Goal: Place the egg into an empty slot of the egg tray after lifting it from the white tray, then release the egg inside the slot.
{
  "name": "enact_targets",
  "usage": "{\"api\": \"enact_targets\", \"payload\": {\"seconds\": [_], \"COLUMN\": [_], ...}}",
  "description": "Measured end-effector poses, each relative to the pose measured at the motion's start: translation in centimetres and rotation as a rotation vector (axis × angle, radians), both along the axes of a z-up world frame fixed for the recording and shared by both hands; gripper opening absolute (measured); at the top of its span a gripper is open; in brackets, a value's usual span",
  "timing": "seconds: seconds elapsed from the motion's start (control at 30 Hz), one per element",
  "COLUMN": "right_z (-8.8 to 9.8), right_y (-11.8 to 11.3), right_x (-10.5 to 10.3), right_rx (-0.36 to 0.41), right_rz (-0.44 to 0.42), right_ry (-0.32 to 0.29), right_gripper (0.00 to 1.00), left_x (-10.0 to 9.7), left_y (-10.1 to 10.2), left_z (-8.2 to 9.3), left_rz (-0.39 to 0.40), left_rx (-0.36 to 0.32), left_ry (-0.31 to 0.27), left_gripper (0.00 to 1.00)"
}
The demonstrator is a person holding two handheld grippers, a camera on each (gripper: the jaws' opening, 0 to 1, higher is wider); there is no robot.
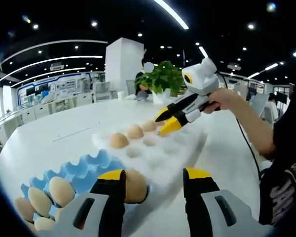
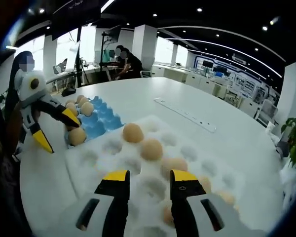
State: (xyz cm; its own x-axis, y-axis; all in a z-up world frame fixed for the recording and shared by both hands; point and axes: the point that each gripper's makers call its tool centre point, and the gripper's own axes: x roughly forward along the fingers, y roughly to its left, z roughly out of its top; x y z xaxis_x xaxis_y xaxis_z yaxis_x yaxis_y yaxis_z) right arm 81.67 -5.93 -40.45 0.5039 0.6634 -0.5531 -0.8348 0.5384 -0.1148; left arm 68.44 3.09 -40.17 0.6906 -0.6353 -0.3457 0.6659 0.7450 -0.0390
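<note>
Here the left gripper [image 1: 154, 183] stands spread above the blue egg tray [image 1: 84, 170] — egg [image 1: 135, 185] just released (probably); right gripper [image 2: 148, 183] spread too.

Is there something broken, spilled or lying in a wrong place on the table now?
Nothing stands out. The eggs sit whole in the white tray and the blue egg tray. No shell or spill shows on the table.
</note>
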Motion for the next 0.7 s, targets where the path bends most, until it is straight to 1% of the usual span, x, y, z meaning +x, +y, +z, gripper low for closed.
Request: {"api": "enact_targets", "payload": {"seconds": [0.23, 0.27, 0.3, 0.37, 0.4, 0.43, 0.47, 0.5, 0.53, 0.57, 0.6, 0.7], "right_z": [-0.3, -0.4, -0.3, -0.4, -1.1, -0.9, -0.3, -0.4, -0.5, -0.5, -0.3, -0.5], "right_y": [-0.2, -2.8, -3.5, -4.0, -4.3, -4.7, -4.9, -5.0, -5.7, -6.1, -6.0, -6.5], "right_x": [0.0, -2.2, -2.8, -4.0, -3.5, -2.6, -2.3, -2.7, -1.9, -1.4, -2.2, -2.1], "right_rx": [-0.014, -0.019, -0.018, -0.017, -0.003, -0.010, -0.021, -0.022, -0.020, -0.024, -0.033, -0.038], "right_rz": [-0.038, -0.043, -0.047, -0.053, -0.055, -0.061, -0.064, -0.067, -0.074, -0.079, -0.085, -0.097], "right_ry": [0.003, 0.001, 0.001, 0.000, 0.057, 0.027, -0.020, -0.009, 0.002, 0.000, -0.020, -0.010], "right_gripper": [0.33, 0.33, 0.33, 0.33, 0.33, 0.33, 0.33, 0.33, 0.33, 0.33, 0.33, 0.33], "left_x": [0.2, 0.2, 0.2, 0.2, 0.2, 0.2, 0.2, 0.2, 0.2, 0.3, 0.3, 0.4], "left_y": [-0.2, -0.2, -0.3, -0.3, -0.3, -0.3, -0.3, -0.4, -0.4, -0.4, -0.4, -0.5], "left_z": [0.0, 0.0, 0.0, 0.0, 0.0, 0.1, 0.1, 0.1, 0.1, 0.1, 0.1, 0.2], "left_rz": [0.000, -0.001, -0.002, -0.002, -0.003, -0.004, -0.004, -0.006, -0.007, -0.006, -0.006, -0.007], "left_rx": [0.003, 0.004, 0.004, 0.005, 0.006, 0.007, 0.007, 0.006, 0.007, 0.007, 0.007, 0.006], "left_ry": [0.000, 0.000, 0.000, 0.001, 0.000, 0.000, 0.001, 0.002, 0.002, 0.002, 0.001, 0.001], "left_gripper": [0.49, 0.49, 0.49, 0.49, 0.49, 0.49, 0.49, 0.49, 0.49, 0.49, 0.49, 0.49]}}
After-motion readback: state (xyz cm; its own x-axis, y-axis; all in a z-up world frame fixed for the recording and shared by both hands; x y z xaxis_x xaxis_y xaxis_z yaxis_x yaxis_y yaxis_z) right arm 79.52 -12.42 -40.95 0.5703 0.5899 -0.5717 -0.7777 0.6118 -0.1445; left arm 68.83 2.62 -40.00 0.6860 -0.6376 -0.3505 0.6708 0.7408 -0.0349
